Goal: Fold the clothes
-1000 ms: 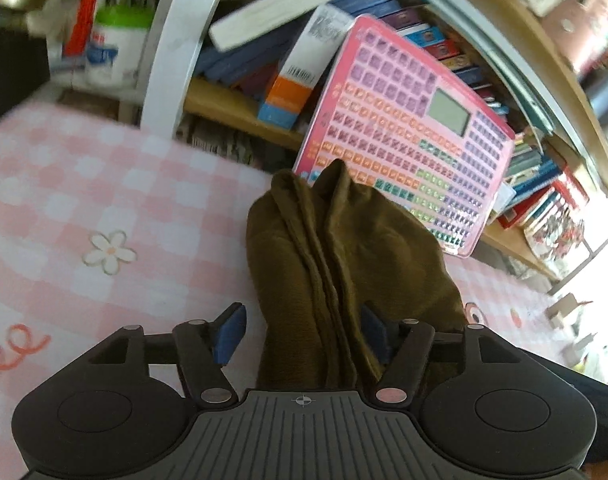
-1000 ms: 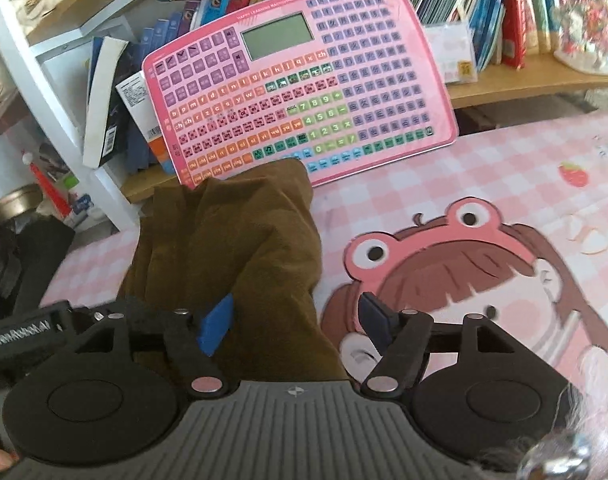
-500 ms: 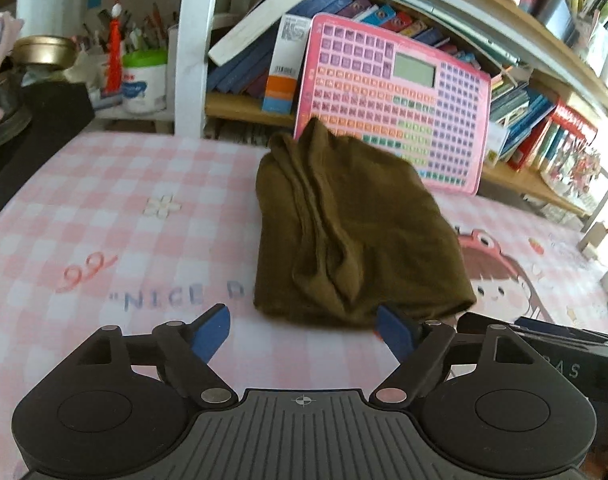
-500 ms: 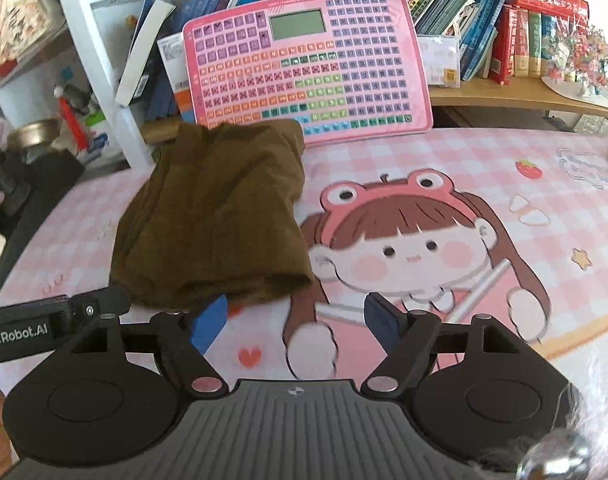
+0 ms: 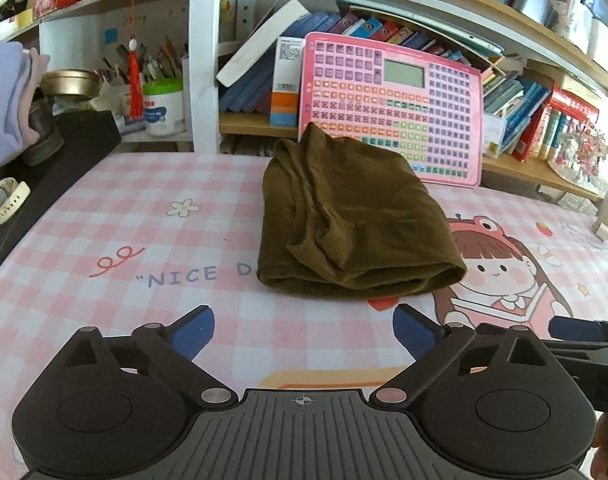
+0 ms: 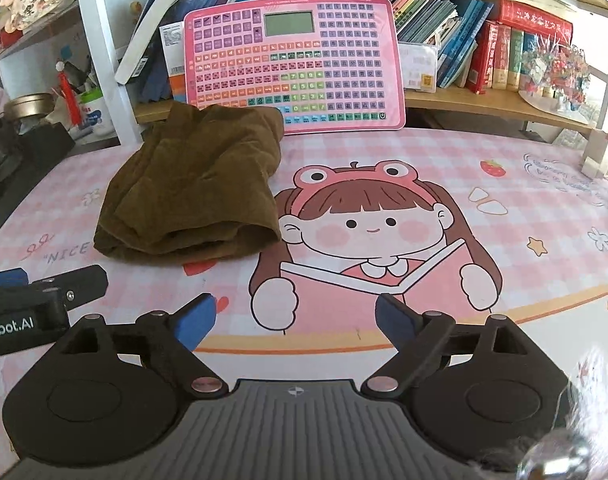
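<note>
Left wrist: garment (image 5: 355,216) beyond jaws.

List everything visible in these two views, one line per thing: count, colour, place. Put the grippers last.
folded garment: one, olive brown, on the mat in front of the keyboard toy, apart from both grippers
table mat: one, pink check with a cartoon girl reading, covers the table
keyboard toy: one, pink with coloured keys, upright against the shelf
books: many, mostly blue and red, on the shelf behind
tub: one, white with green lid, shelf at left
watch: one, cream, left edge of the table
left gripper: one, black with blue pads, jaws opening, nothing between them
right gripper: one, black with blue pads, jaws opening, nothing between them
</note>
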### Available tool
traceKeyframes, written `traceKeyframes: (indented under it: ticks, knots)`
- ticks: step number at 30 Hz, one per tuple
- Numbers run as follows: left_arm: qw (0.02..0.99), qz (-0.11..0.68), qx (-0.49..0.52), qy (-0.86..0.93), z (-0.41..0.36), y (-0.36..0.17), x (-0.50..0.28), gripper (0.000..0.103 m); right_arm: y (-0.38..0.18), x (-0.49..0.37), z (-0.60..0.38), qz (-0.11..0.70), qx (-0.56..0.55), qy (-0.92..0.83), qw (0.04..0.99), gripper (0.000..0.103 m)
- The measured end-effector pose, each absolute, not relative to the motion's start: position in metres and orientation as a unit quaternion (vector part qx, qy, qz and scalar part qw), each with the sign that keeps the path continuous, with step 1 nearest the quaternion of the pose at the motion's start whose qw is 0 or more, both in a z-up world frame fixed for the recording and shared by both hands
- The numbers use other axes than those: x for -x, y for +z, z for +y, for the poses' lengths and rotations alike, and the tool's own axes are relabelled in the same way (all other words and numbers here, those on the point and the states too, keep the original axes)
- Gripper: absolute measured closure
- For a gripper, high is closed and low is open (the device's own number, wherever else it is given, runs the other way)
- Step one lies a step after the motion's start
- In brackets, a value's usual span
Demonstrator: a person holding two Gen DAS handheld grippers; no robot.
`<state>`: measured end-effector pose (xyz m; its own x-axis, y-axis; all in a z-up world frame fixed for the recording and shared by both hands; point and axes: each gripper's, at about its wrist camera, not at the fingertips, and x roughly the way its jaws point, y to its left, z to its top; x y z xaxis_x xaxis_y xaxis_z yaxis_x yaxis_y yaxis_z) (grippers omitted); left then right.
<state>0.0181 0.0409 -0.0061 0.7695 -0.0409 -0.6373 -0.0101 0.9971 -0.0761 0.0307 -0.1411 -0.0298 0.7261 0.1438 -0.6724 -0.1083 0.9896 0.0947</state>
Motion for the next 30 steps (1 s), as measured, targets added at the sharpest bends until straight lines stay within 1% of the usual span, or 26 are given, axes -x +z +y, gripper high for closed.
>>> traceKeyframes:
  ticks: [5,30]
  knots:
    - [0.939,0.342,0.031,0.004,0.0372,-0.0079,-0.0126,0.001,-0.0289,-0.0305,-0.1423,0.363,-0.02,0.068,0.929,0.013]
    - [0.935,0.354,0.031,0.007,0.0417,-0.0118,-0.0163,0.0,-0.0328,-0.0311,-0.1392,0.375,-0.022,0.067,0.924,0.012]
